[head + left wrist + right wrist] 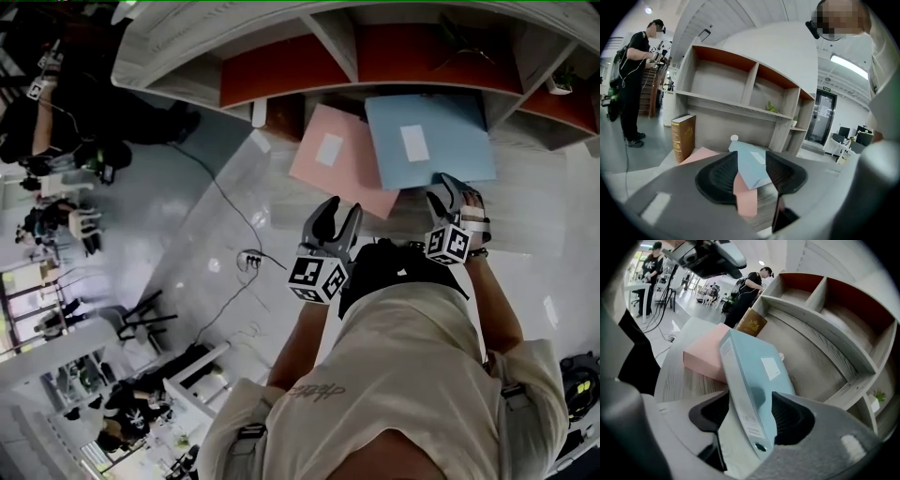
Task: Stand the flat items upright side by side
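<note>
pale shirt shoulder (403,375) closest under the head camera, both arms reaching toward the shelf unit (206,47). left gripper (341,208) just short of the shelf unit, over the near corner of the pink binder (342,159); right gripper (454,192) at the near edge of the blue binder (427,141). both binders flat at the foot of the shelf unit, far ends tucked under its lowest board, blue overlapping pink, neither upright yet.

left gripper view next: jaws at a middling gap, nothing between them, simply aimed at the binders ahead, likely ready to steady the pink one. brown book (683,138) already upright at the shelf unit's left end as seen here, probably the thing to line up beside. upper compartments bare apart from a small green plant (771,108) in one toward the right.

right gripper view last: jaws wide, straddling the spine end of the blue binder, pads beside it, no squeeze evident. spine presumably chosen as the stiffest hold for tipping the binder up onto its edge.
</note>
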